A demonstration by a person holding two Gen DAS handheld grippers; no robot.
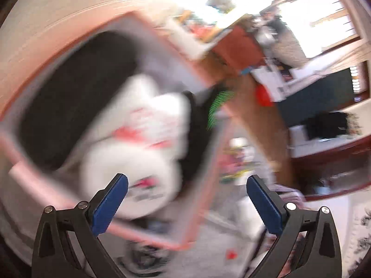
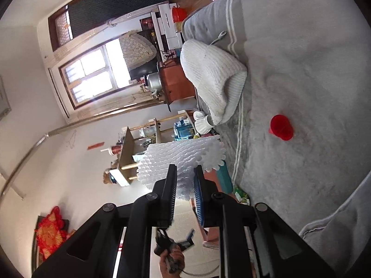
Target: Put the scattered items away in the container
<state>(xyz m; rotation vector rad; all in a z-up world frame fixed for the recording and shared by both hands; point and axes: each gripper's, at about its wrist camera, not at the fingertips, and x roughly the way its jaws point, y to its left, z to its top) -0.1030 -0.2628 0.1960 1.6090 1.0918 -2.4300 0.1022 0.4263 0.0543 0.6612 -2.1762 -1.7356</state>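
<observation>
No legible writing, right gripper (image 2: 185,180) gripping foam net (image 2: 183,159), left gripper (image 1: 186,199) spread.

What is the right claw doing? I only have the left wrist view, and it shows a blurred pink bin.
Observer: The right claw is shut on a white foam net sleeve, held above the edge of the grey blanket.
Operator: Anything still loose on that blanket?
Observer: Yes, a small red cup lies on its side on it, away from the claw.
Operator: Only that?
Observer: No, a white knitted hat also lies on the blanket, beyond the cup.
</observation>
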